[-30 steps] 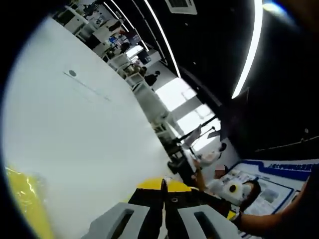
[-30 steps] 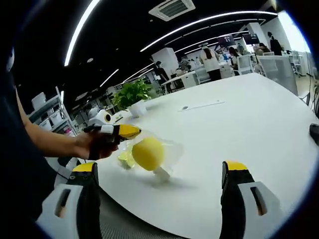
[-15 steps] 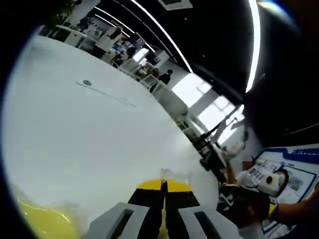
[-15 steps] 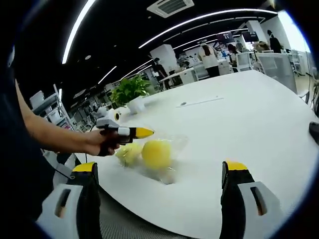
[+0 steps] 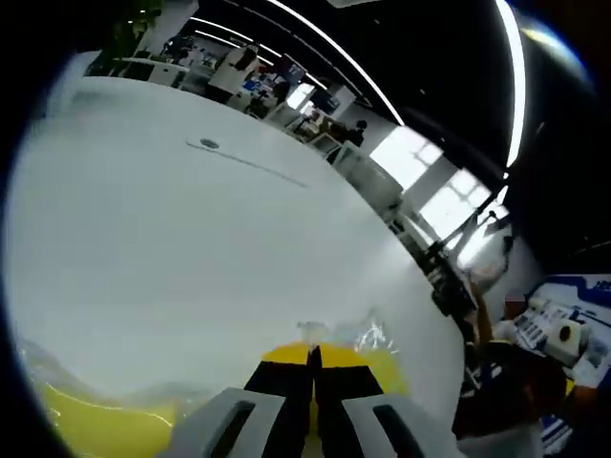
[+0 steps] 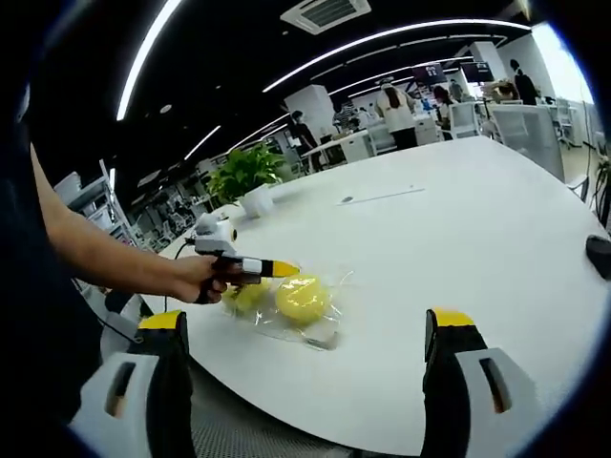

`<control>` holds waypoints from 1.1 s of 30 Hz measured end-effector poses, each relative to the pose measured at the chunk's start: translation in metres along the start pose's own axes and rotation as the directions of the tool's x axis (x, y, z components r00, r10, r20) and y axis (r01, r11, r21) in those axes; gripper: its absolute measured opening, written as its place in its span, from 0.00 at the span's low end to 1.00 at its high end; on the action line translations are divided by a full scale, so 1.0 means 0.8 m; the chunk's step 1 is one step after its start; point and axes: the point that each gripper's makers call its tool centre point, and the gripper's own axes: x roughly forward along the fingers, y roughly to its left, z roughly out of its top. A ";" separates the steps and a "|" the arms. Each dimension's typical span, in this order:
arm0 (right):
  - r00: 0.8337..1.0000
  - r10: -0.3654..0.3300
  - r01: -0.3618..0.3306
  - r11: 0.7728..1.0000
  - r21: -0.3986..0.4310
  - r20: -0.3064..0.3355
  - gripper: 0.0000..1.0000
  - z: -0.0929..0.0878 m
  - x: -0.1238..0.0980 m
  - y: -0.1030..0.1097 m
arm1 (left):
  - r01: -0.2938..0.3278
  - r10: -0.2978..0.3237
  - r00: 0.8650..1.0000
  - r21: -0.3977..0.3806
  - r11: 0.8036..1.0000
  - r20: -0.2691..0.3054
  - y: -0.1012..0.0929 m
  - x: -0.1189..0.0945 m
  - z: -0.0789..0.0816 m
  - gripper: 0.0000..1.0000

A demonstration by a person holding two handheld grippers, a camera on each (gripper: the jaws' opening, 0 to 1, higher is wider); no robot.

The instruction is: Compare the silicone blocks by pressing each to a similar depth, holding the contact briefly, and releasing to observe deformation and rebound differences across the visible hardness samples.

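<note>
While sitting near the front edge of the white table [image 6: 458, 239], two yellow blocks are sealed in a clear bag [image 6: 315, 329]: a bigger round one [image 6: 303, 298] and a smaller, paler one [image 6: 246, 296] just to its left in the right gripper view. Both look rounded and smooth, more like lumps than cubes. Bag is crinkly and shiny, lying flat on the tabletop.

Left gripper [image 6: 277, 269] held in a hand [image 6: 200, 280], yellow tips pressed together, sitting right over the top of the bag between the two blocks. Can't tell whether it has pinched plastic or is just touching it. From its own camera, the left gripper [image 5: 312, 363] shows jaws fully closed, yellow showing right past the tips and more yellow with glinting plastic at lower left [image 5: 105, 429].

Right gripper [image 6: 305, 329] spread wide, nothing between the jaws, hanging back off the table edge, apart from the bag.

Around: potted plant [image 6: 250, 170] and a white roll thing [image 6: 212, 225] at the far left of the table, a dark thing [image 6: 600, 256] at the right edge, a small grey dot [image 6: 349, 199] with a thin line mid-table. People and desks in the background under long ceiling light strips. Blue poster [image 5: 582, 296] in the left gripper view, writing too blurred to read.
</note>
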 end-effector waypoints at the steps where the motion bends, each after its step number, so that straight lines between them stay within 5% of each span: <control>1: 1.000 -0.001 0.001 1.000 0.001 0.000 0.96 0.000 0.000 0.000 | -0.003 0.003 1.000 -0.004 1.000 0.000 0.001 0.000 0.001 0.00; 4: 1.000 -0.002 0.002 1.000 -0.002 -0.003 0.96 -0.001 -0.001 0.000 | -0.060 0.065 0.997 0.107 0.992 -0.044 0.012 0.003 -0.006 0.00; 6: 1.000 -0.002 0.002 1.000 -0.006 -0.002 0.96 0.001 -0.002 0.000 | -0.072 0.078 0.995 0.095 0.993 -0.057 0.014 0.005 -0.009 0.02; 9: 1.000 -0.002 0.002 1.000 0.005 0.003 0.96 0.003 -0.003 0.000 | -0.085 0.118 0.988 0.300 0.950 -0.095 0.013 0.006 -0.010 0.03; 14: 1.000 -0.002 0.002 1.000 -0.002 0.001 0.96 0.003 -0.003 0.001 | -0.093 0.142 0.982 0.332 0.939 -0.128 0.014 0.010 -0.008 0.09; 16: 1.000 -0.003 0.003 1.000 -0.002 0.003 0.96 0.004 -0.004 0.001 | -0.103 0.149 0.976 0.270 0.957 -0.157 0.017 0.008 -0.010 0.09; 20: 1.000 -0.004 0.004 1.000 -0.001 0.012 0.96 0.008 -0.002 0.000 | -0.153 0.218 0.964 0.361 0.920 -0.149 0.029 0.001 -0.002 0.30; 22: 1.000 -0.004 0.004 1.000 -0.004 0.014 0.96 0.011 0.000 0.000 | -0.161 0.214 0.970 0.355 0.921 -0.116 0.028 -0.004 0.008 0.48; 26: 1.000 -0.008 0.008 0.999 -0.033 0.014 0.96 0.014 0.004 0.002 | -0.123 0.137 0.991 0.373 0.920 -0.011 0.008 -0.019 0.043 0.82; 29: 1.000 -0.020 0.022 0.998 -0.059 0.023 0.96 0.016 0.004 -0.002 | -0.063 0.046 0.998 0.500 0.864 0.047 -0.020 -0.049 0.068 0.94; 33: 0.998 -0.059 0.061 0.991 -0.117 0.027 0.96 0.016 0.008 -0.014 | -0.034 -0.018 0.996 0.533 0.846 0.092 -0.030 -0.116 0.097 1.00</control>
